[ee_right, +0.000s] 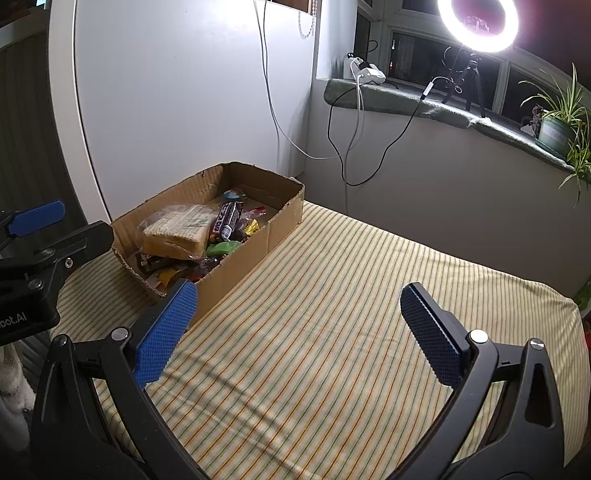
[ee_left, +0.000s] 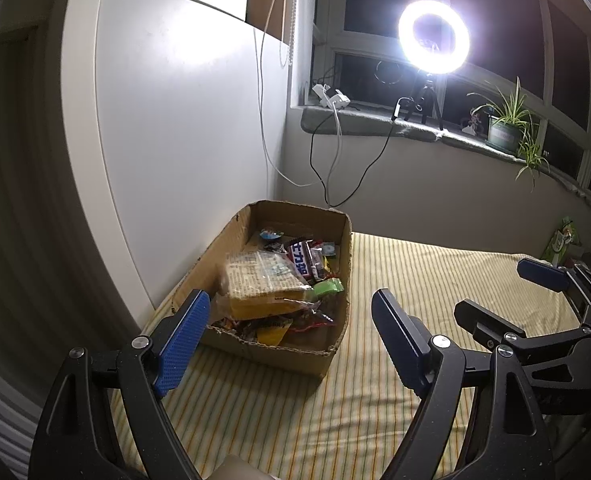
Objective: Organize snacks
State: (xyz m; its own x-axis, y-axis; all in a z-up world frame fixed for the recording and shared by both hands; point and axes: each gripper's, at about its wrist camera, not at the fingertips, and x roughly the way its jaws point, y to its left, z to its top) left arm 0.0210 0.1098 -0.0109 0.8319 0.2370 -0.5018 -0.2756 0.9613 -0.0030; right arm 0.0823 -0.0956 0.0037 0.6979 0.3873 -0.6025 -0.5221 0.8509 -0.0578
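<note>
So on the left there's the cardboard box (ee_left: 295, 344) pushed up against the white wardrobe (ee_left: 183, 128), which makes sense, it can't slide off that way. All the snacks (ee_left: 291, 280) I can see sit inside it: a big clear-wrapped cracker pack (ee_left: 255, 280) lying on top, smaller candy wrappers (ee_right: 231, 220) tucked around and under it. The left claw (ee_left: 291, 328) hangs just in front of the box, spread wide, gripping nothing. Moving right, the striped sheet on the bed (ee_right: 335, 320) is bare, and the right claw (ee_right: 299, 320) hovers over it, also wide and holding nothing. Far right by the wall there's a green bag (ee_left: 561, 242), can't tell what it is. Could be everything's already packed, or the box is about to get sorted.
</note>
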